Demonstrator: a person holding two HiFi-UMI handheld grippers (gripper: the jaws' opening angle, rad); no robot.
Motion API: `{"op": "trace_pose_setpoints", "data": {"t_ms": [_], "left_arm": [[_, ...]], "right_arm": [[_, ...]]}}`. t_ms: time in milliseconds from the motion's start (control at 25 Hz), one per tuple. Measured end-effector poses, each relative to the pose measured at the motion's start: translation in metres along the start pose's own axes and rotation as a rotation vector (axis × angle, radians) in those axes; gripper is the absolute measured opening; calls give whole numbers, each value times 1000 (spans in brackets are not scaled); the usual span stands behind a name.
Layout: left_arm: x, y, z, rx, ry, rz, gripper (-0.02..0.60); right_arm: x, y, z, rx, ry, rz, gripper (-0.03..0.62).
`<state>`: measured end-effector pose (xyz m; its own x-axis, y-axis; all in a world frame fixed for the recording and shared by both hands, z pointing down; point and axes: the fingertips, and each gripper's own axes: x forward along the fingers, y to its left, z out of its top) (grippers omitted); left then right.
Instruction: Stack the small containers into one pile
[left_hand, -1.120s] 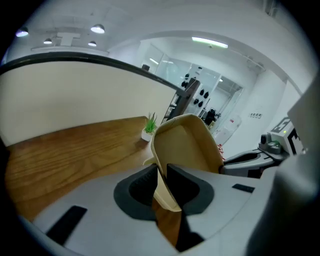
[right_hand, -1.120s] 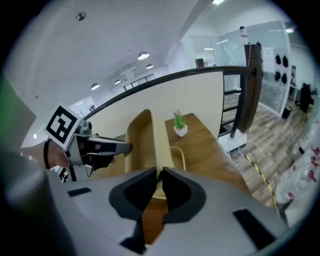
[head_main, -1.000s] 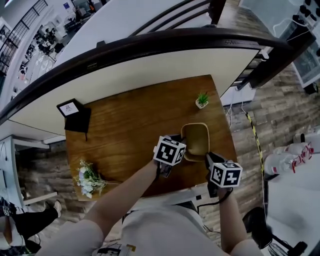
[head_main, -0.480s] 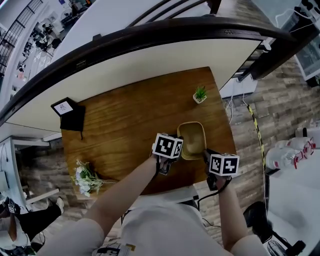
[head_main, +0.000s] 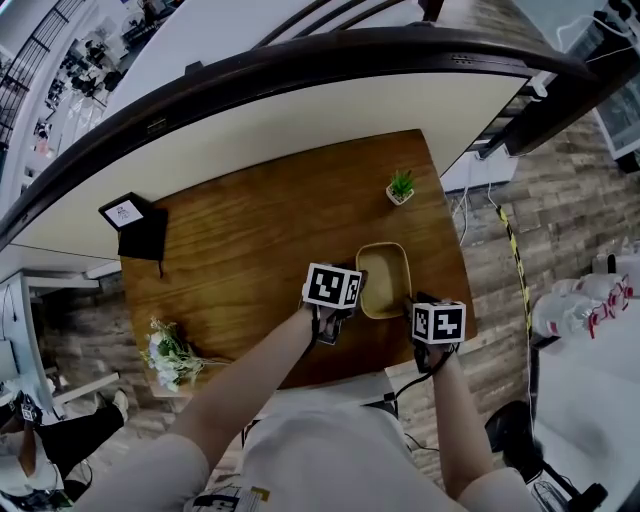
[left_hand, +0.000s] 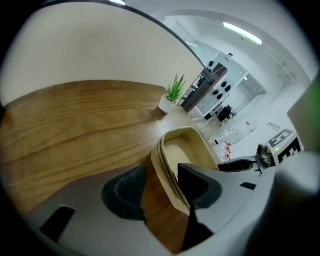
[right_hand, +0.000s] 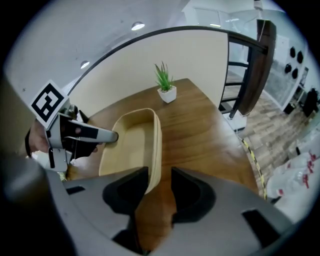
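In the head view, the person's arms (head_main: 260, 380) cover part of the counter's (head_main: 250, 240) near edge. The nested containers (head_main: 385, 280) cannot be counted from their rims. Print on the far-left card (head_main: 125, 212) is too small to read, and the near-left flowers (head_main: 170, 355) are indistinct.
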<state>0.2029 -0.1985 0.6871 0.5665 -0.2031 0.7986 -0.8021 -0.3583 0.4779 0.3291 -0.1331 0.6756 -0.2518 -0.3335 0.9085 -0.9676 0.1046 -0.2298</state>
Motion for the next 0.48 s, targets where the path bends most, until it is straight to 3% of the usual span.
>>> {"op": "trace_pose_setpoints", "data": {"t_ms": [240, 480], "left_arm": [[5, 8, -3, -67, 3, -16, 245], [-1, 18, -7, -172, 20, -12, 278]], "right_arm": [[13, -4, 0, 21, 0, 14, 172], [16, 5, 9, -78, -32, 17, 198]]}}
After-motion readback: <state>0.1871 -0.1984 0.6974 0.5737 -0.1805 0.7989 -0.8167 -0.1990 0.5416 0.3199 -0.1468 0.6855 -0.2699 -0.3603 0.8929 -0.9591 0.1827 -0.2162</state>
